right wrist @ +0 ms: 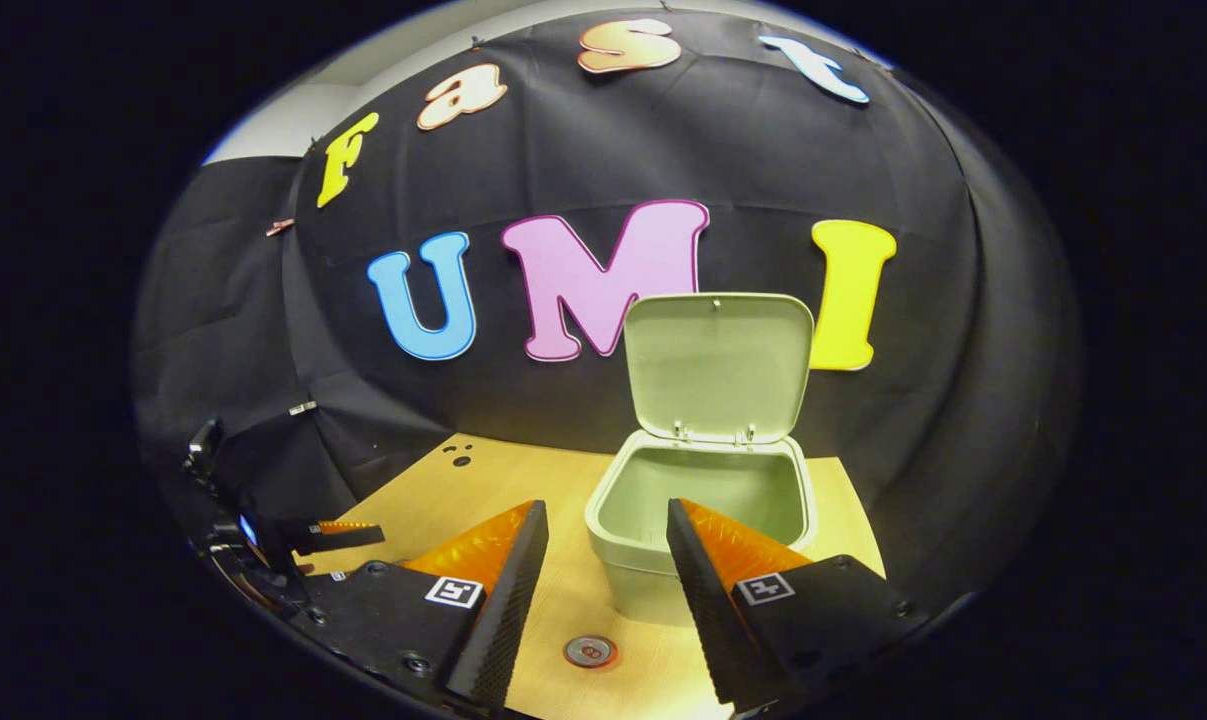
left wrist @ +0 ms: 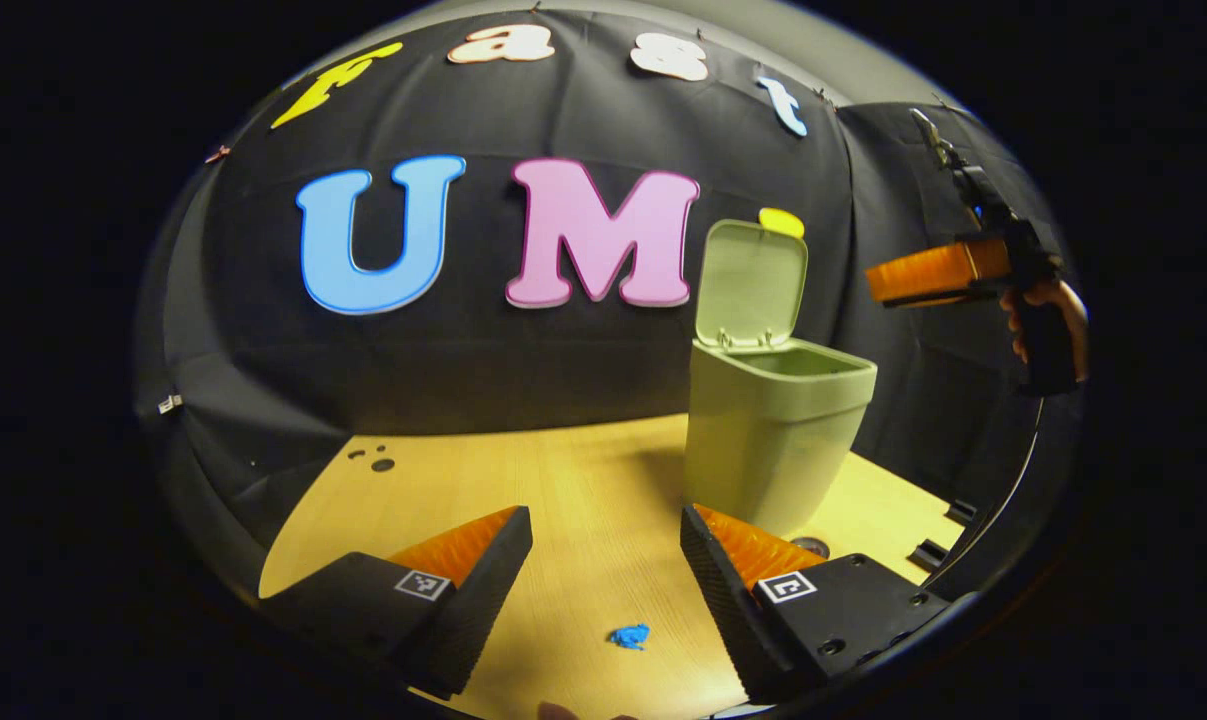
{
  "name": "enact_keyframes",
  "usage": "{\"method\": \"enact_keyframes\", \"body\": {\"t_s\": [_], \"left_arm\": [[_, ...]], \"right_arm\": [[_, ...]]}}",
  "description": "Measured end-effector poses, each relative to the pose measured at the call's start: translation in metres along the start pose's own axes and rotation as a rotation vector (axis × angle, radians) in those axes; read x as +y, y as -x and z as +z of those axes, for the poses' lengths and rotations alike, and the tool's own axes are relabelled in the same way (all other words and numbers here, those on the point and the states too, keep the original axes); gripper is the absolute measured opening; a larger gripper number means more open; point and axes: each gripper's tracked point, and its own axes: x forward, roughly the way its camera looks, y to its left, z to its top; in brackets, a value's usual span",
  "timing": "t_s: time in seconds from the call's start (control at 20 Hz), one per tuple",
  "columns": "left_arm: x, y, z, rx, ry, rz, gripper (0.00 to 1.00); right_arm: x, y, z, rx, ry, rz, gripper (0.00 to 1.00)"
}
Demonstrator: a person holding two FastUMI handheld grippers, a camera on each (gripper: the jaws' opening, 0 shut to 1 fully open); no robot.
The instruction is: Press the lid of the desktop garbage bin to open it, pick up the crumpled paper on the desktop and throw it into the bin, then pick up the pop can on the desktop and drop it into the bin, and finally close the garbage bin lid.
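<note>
Bin (right wrist: 703, 520) lid (right wrist: 718, 365) up; both grippers' jaws apart, empty; no legible labels.

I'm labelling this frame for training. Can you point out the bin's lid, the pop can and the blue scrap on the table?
Lid (right wrist: 718, 365): right gripper view, middle of its raised inner face.
Pop can (right wrist: 590, 652): right gripper view, its top end.
Blue scrap (left wrist: 629, 636): left gripper view, its middle.

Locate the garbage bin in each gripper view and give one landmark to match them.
Left gripper view: the garbage bin stands right of centre, beyond this gripper's right finger.
Right gripper view: the bin stands at centre, just beyond the open fingers.
Shared landmark: its raised lid, upright against the booth wall.
</note>
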Motion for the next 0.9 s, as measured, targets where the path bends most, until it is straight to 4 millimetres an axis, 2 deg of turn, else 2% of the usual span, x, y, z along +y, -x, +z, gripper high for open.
{"method": "enact_keyframes", "body": {"t_s": [0.1,0.2,0.25,0.4,0.45,0.75,0.9], "left_arm": [[-0.005,-0.013,-0.020,0.039,-0.008,-0.001,0.96],[-0.010,-0.027,-0.049,0.098,-0.015,0.005,0.95],[-0.013,-0.034,-0.066,0.126,-0.015,0.003,0.96],[-0.015,-0.051,-0.099,0.199,-0.022,0.001,0.95],[-0.016,-0.053,-0.109,0.221,-0.028,0.003,0.95],[-0.014,-0.064,-0.169,0.359,-0.037,0.014,0.93],[-0.012,-0.072,-0.186,0.409,-0.020,0.022,0.90]], "right_arm": [[-0.011,0.000,-0.015,0.037,0.002,-0.021,0.77],[-0.020,0.005,-0.030,0.079,0.020,-0.039,0.79],[-0.023,0.007,-0.037,0.097,0.028,-0.048,0.80],[-0.027,0.014,-0.056,0.145,0.019,-0.051,0.82],[-0.021,0.017,-0.064,0.171,-0.003,-0.027,0.82],[-0.028,0.028,-0.090,0.221,-0.026,-0.055,0.82],[-0.029,0.031,-0.094,0.244,0.004,-0.061,0.82]]}}
